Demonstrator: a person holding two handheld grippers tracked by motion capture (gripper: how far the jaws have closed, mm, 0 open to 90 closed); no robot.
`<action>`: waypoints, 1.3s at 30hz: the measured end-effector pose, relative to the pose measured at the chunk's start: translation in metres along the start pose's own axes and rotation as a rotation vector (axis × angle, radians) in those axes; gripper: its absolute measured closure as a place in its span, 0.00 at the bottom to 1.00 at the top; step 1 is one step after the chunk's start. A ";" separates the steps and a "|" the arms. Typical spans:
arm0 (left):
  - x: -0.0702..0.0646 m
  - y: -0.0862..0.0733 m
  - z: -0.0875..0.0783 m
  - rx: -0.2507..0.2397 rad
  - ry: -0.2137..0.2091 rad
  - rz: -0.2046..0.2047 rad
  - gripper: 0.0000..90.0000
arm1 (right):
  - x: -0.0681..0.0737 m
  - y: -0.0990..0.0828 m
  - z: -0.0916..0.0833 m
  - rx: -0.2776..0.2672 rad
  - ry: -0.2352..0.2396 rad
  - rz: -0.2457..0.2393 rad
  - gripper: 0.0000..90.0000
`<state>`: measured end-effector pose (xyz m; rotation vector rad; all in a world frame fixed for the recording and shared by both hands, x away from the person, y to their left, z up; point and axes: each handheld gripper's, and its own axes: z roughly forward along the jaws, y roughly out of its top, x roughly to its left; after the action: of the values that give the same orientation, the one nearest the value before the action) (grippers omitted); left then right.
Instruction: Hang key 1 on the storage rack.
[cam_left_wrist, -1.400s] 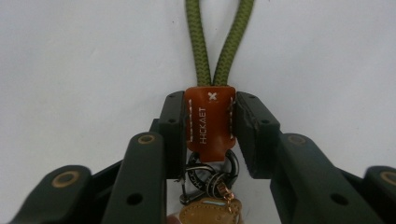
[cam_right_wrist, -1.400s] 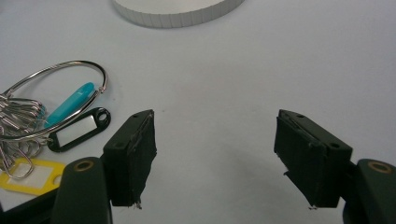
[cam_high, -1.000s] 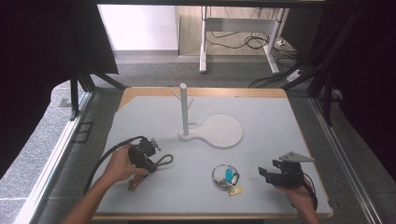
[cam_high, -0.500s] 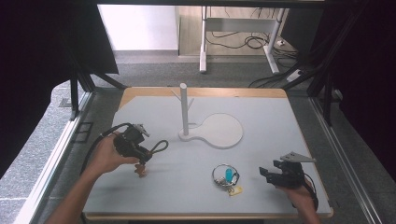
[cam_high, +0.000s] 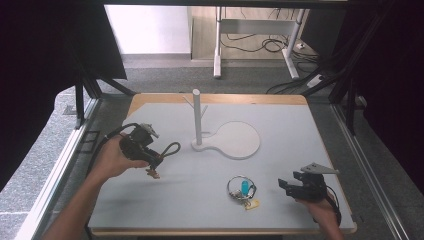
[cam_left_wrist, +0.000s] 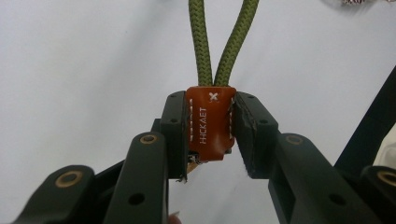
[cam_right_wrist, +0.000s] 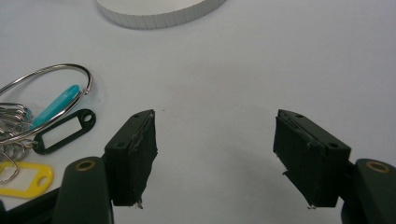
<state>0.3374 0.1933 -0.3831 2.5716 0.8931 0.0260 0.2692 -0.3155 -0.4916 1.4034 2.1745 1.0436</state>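
Left claw (cam_left_wrist: 210, 135) raised, clamping orange tab (cam_left_wrist: 211, 122); right claw (cam_right_wrist: 215, 158) low, agape.

This looks like a lab or test room made for recording. The pale surface (cam_high: 300, 130) with a wooden edge stands inside a dark metal frame (cam_high: 80, 100) with black curtains (cam_high: 45, 60) on both sides. Behind it there is a grey carpet floor (cam_high: 165, 75), loose cables (cam_high: 245, 42) under the legs of a desk (cam_high: 217, 50), and a power strip (cam_high: 315, 80).
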 end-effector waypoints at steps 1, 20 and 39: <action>0.000 0.001 -0.001 -0.002 0.001 -0.001 0.74 | 0.000 0.000 0.000 0.001 0.000 0.003 0.34; 0.009 0.022 -0.019 -0.032 0.026 -0.018 0.74 | -0.002 0.000 -0.001 -0.001 -0.001 0.006 0.34; 0.022 0.040 -0.044 -0.149 0.066 -0.057 0.74 | -0.002 -0.001 0.001 0.008 -0.004 0.005 0.34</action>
<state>0.3713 0.1949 -0.3296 2.4185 0.9514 0.1557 0.2700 -0.3168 -0.4935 1.4138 2.1754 1.0338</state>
